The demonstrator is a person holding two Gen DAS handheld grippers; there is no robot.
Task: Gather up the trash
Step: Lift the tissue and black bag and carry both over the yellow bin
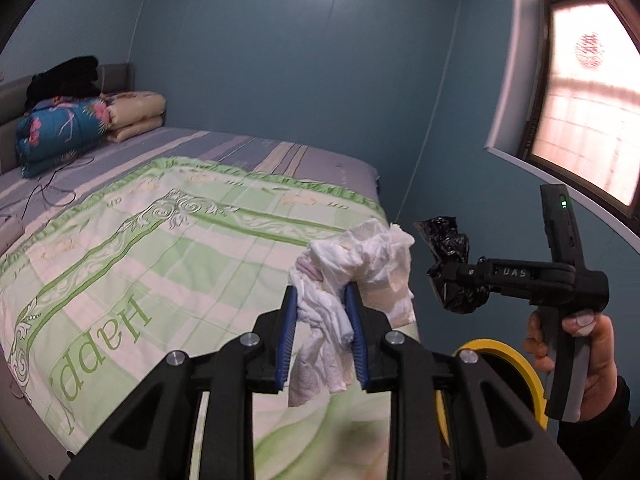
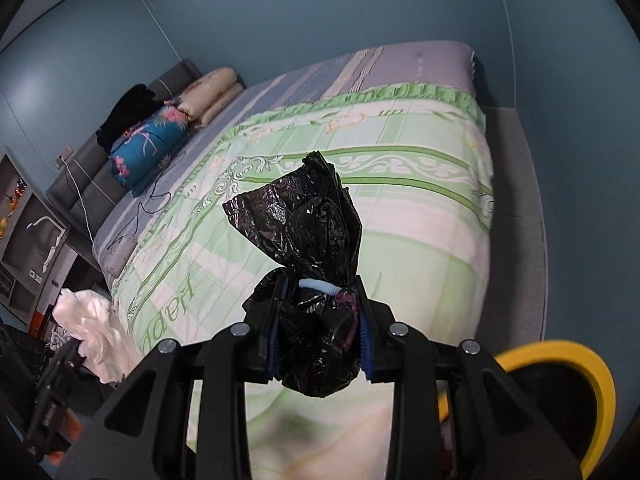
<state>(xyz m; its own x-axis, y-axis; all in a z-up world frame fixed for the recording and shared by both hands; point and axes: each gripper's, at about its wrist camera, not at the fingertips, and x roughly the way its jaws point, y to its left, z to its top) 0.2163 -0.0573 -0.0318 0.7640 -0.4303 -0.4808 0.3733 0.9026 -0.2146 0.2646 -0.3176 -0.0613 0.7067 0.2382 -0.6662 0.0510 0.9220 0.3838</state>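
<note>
Left gripper (image 1: 326, 320) pinching wad of white tissue (image 1: 356, 264), blue pads pressed tight on its middle, loose ends spilling above and below; held over foot of bed (image 1: 280, 152), clear of the green quilt (image 1: 160, 240); likely carried high so nothing drags or drops back on the bedding; right gripper (image 2: 320, 320) clamped on crumpled black plastic bag (image 2: 304, 220), jaws part-way apart because the bundle is bulky; pale blue ribbed piece (image 2: 320, 286) caught in the bag at the pads, cannot tell what it is; bag also off the bed, sticking up past the fingertips; right gripper seen from left view too, person's hand (image 1: 580, 344) wrapped on its handle, bag just beside the tissue but apart; yellow-rimmed bin (image 2: 560, 392) low at right edge, near both loads, dark opening facing up; probably the drop target, hence both grippers angled down toward that side; both trash items picked, neither over the bin mouth yet; next step by judgement: bring each above the rim, then release; risk: light tissue tails snagging on pads; folded bedding (image 1: 72, 128) at headboard untouched.
</note>
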